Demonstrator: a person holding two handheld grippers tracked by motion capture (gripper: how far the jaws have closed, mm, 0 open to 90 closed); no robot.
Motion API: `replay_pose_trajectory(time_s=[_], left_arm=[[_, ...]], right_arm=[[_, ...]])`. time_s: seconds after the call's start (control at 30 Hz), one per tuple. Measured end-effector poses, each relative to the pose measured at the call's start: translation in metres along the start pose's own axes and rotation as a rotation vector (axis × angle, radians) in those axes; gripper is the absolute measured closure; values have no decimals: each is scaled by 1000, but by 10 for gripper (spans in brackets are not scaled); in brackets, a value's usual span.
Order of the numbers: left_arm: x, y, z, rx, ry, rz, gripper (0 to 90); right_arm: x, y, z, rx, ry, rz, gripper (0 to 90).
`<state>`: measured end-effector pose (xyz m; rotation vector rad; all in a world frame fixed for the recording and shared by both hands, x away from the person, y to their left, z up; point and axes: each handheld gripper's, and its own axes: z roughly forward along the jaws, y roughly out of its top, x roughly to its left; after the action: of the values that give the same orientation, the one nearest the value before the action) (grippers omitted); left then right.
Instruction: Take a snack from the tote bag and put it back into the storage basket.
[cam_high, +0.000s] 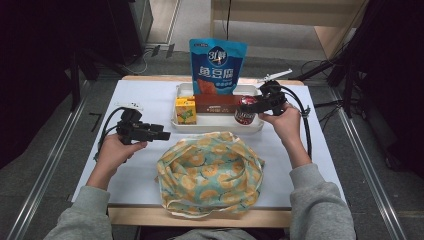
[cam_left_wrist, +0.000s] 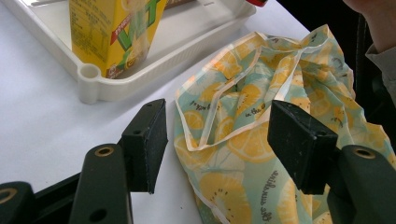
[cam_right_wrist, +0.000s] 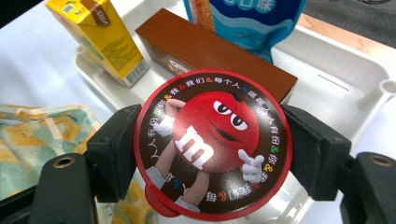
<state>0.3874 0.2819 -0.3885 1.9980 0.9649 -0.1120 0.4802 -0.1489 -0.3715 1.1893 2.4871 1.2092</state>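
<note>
- My right tongs (cam_right_wrist: 212, 154) grip the candy tub (cam_right_wrist: 212, 144) at the tray (cam_high: 218, 126), frame centre.
- Left tongs (cam_left_wrist: 217, 140) gape beside the empty bag (cam_high: 210, 172); packing looks barely begun.

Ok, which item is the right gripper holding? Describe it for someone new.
Find the white tray behind the lemon-print fabric bag. At its right end, the right gripper clamps a round M&M's tub, the only round, red-lidded item there.

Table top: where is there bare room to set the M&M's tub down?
Bare white table lies left of the tray, and right of it behind the right gripper holding the M&M's tub. The tray's left and the middle, under the lemon-print bag, are crowded.
</note>
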Motion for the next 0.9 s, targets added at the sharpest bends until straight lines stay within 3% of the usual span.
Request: replay_pose_trajectory(time_s=[0.33, 0.9], left_arm=[[0, 0, 0, 1, -1, -2, 381], [0, 0, 1, 3, -7, -2, 381]], right_arm=[[-10, -7, 8, -12, -26, 29, 269], [-28, -18, 22, 18, -60, 61, 269]])
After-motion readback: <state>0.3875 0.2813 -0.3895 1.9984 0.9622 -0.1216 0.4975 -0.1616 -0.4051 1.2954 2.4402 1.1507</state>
